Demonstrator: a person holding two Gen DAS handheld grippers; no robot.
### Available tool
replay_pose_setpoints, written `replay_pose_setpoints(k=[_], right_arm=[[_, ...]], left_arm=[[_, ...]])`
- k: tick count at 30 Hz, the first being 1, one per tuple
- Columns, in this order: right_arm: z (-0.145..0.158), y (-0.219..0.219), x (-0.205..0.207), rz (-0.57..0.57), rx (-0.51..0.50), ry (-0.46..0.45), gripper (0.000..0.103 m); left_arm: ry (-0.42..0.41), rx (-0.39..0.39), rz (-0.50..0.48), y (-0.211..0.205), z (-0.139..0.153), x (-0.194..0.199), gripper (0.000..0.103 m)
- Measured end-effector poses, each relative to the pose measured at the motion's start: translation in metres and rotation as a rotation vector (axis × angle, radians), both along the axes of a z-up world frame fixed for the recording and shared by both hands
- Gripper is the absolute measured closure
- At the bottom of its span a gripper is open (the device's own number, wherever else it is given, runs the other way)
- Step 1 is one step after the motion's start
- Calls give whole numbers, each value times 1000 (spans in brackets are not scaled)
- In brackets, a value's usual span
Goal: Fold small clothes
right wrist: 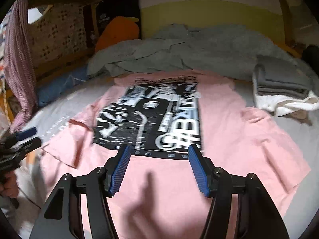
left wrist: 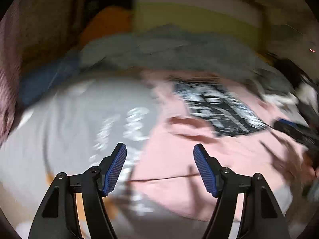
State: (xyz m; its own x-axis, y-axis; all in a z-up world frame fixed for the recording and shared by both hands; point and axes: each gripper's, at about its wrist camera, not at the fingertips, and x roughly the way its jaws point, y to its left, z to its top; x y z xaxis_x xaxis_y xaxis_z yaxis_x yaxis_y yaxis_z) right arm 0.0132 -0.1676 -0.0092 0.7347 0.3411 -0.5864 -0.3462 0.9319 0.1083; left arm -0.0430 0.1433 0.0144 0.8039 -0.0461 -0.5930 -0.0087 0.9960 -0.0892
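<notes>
My right gripper (right wrist: 158, 169) is released, nothing between its pads, hovering over the hem of the pink T-shirt (right wrist: 229, 139) spread flat on the grey bedsheet (right wrist: 311, 131). My left gripper (left wrist: 159, 171) is also released, empty, at the shirt's left edge. Farther back: folded stack (right wrist: 279, 87), grey blanket (right wrist: 199, 47).

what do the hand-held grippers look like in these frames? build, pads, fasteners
Both match. Left hand-held gripper and right hand-held gripper: black plastic frames with two wide struts per side and triangular cutouts, silver screw heads at the pivots, and two fingers faced with blue ribbed pads. No cables or markings visible. In the right wrist view the left one appears blurred at the left edge, black with blue.
</notes>
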Motion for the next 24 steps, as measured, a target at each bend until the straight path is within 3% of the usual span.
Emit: replay_pose_setpoints(k=[3,8,10,12,14,19,21,23,24], right_arm=[[9,18,6,70,37,35,41],[30,71,16,219,57,52,41],[37,98,25,277,83,74,41],[38,127,42,334,102,122,41],[29,158,60,357,92,172,41],[-9,214,87,388,0,262,42],[-20,227,89,392,-45,249,44],[-26,234,92,374,-87,228,52],[-29,237,94,365,-103,224,66]], left_arm=[[97,-132,37,25,-13,9,39],[171,-345,22,49,-33,10,43],[199,-407,58,59,-42,12,54],[190,-358,125,60,-41,7,89],[174,-307,157,56,-40,4,101],[155,-374,36,49,-34,-5,101],[174,-349,43,48,-36,-6,79],[189,-360,39,44,-41,-2,75],[191,-367,33,44,-41,-2,72]])
